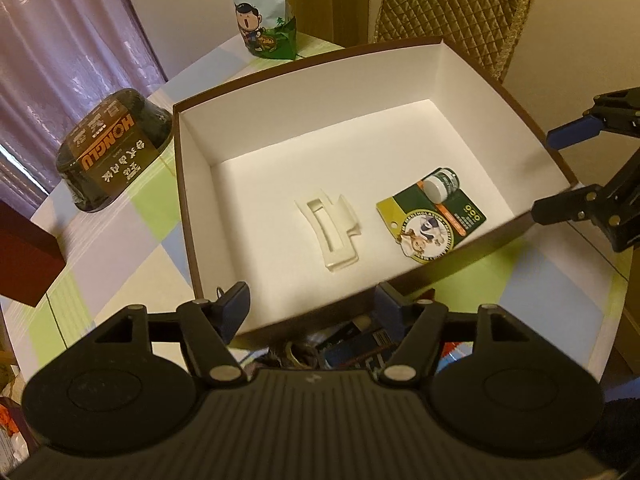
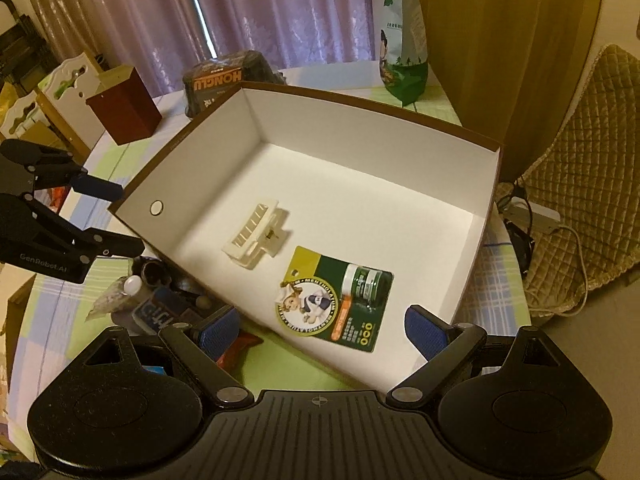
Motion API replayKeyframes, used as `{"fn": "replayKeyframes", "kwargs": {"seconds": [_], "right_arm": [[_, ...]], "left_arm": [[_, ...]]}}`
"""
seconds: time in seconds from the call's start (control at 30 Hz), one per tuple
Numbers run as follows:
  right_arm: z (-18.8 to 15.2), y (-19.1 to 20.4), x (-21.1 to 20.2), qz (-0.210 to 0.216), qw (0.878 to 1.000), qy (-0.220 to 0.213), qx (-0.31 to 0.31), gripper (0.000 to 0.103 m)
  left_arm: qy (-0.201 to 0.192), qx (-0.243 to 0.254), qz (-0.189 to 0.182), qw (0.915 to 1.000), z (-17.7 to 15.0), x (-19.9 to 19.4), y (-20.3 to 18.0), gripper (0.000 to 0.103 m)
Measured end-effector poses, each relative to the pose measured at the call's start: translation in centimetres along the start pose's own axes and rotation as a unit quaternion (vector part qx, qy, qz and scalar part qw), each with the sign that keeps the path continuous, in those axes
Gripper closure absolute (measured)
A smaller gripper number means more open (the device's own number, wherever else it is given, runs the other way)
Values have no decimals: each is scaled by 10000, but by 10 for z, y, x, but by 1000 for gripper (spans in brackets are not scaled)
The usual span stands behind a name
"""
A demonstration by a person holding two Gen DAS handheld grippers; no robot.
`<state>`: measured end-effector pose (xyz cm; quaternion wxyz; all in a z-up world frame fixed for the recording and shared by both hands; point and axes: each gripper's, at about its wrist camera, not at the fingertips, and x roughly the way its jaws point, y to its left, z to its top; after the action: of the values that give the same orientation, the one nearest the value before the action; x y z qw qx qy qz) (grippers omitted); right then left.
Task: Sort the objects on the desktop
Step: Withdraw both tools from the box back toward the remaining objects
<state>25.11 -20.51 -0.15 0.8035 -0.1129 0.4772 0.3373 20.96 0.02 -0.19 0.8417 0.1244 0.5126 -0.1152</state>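
A brown box with a white inside [image 1: 320,96] [image 2: 360,132] lies on the checked tablecloth. In it are a cream hair clip [image 1: 332,232] [image 2: 252,236] and a green carded pack with a small jar [image 1: 432,216] [image 2: 340,300]. My left gripper [image 1: 314,308] [image 2: 116,216] hovers open over the box's near corner, holding nothing. Under it lies a pile of small items [image 1: 340,348] [image 2: 160,300] outside the box. My right gripper [image 2: 322,332] [image 1: 560,172] is open and empty above the box's near right wall, just over the carded pack.
A black HONGLU tub [image 1: 112,152] and a dark red box [image 2: 124,104] stand to the left of the box. A green snack bag [image 1: 268,12] stands behind it. A quilted chair [image 2: 580,200] with a power strip [image 2: 528,212] is at the right.
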Motion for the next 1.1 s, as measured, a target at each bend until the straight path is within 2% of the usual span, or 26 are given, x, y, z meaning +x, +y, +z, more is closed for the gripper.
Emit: {"fn": "replayKeyframes", "kwargs": {"seconds": [0.63,0.93,1.1], "right_arm": [[-32,25,-27,-87,9989,-228,403,11],[-55,33,-24,-69,9974,-216,685,11],[-67,33,-21,18,9948,-247,987,11]], "left_arm": [[-288,-145,69,9995,-64,-50,3,36],[-215,-317,214,9990,-104,-54,14,35],[-262,-535,102,9982,-123,-53,18,35]]}}
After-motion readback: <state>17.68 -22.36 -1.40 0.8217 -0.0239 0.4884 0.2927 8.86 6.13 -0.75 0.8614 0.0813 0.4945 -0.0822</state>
